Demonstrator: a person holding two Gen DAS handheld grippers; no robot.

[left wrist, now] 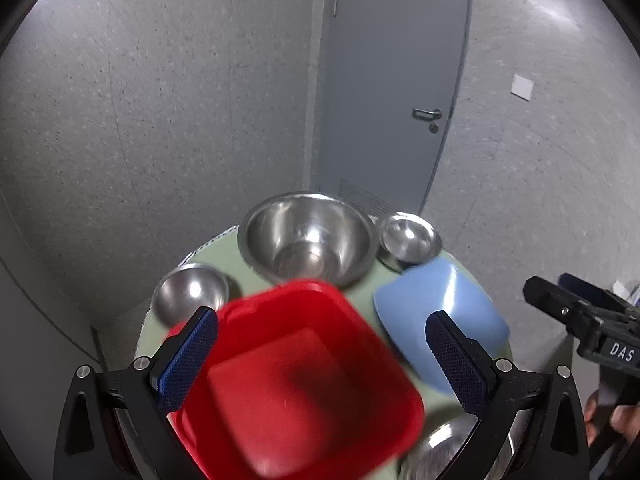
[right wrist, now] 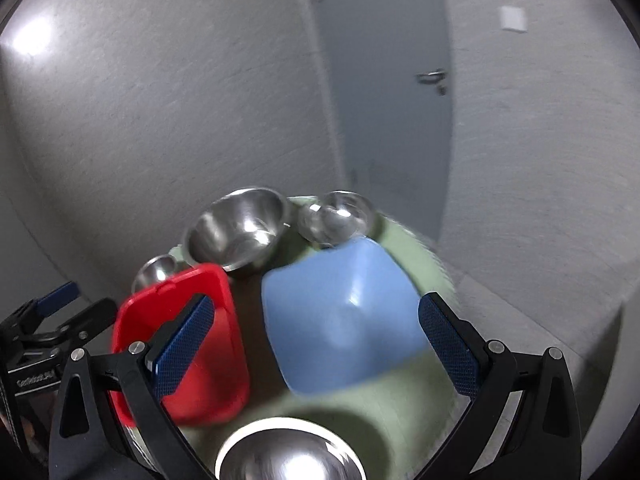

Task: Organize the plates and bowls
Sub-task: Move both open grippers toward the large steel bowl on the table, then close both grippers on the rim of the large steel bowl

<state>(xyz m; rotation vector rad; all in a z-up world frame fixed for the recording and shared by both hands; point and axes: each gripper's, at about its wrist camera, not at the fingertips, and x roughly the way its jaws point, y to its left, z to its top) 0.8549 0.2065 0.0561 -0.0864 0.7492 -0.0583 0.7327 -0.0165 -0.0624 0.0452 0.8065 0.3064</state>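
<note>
On the round bench (right wrist: 416, 248) stand several dishes. At the far side sits the large bowl (left wrist: 308, 236), with a small bowl (left wrist: 410, 242) just to its right and another small bowl (left wrist: 190, 294) nearer and to its left. In front of the large bowl lies the square dish (left wrist: 296, 384); to that dish's right lies the square plate (left wrist: 436, 316), its far corner touching or just beside the right-hand small bowl. A fourth bowl (right wrist: 290, 456) sits at the near edge, in front of both square pieces. Behind the bench rises a wall (left wrist: 160, 100), with a door (left wrist: 392, 80) behind and to the right.
</note>
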